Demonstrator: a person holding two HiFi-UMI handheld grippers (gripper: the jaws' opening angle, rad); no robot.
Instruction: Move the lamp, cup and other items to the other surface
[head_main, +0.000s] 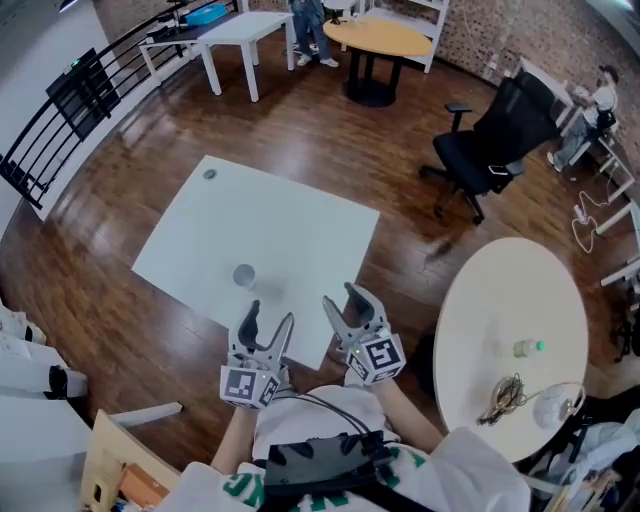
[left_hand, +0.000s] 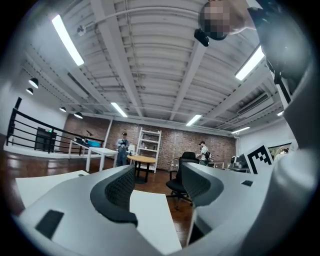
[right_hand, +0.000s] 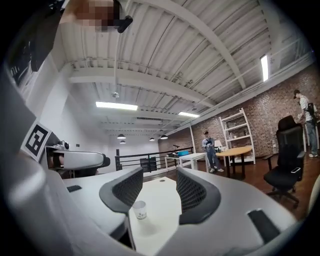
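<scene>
Both grippers hover just off the near edge of the square white counter (head_main: 290, 230), pointing level. The left gripper (head_main: 270, 312) has its fingers (left_hand: 117, 192) spread with nothing between them. The right gripper (head_main: 340, 296) likewise has its fingers (right_hand: 192, 192) apart and empty.

The cup (head_main: 244, 275) stands upright near that edge, just ahead of the left gripper. From the right gripper it sits left of centre, close to the left finger. It looks light and thin-walled. A level approach off that line would likely clip it and tip it over, and a hard squeeze could crush it.

A small round object (head_main: 209, 174) lies at the far corner.

On the round counter (head_main: 500, 290) to the right are a bottle (head_main: 527, 348), a dark tangle (head_main: 505, 395) and what looks like the lamp (head_main: 555, 405). The lamp sits by the rim, so a dragged cord or loose grip could drop it.
</scene>
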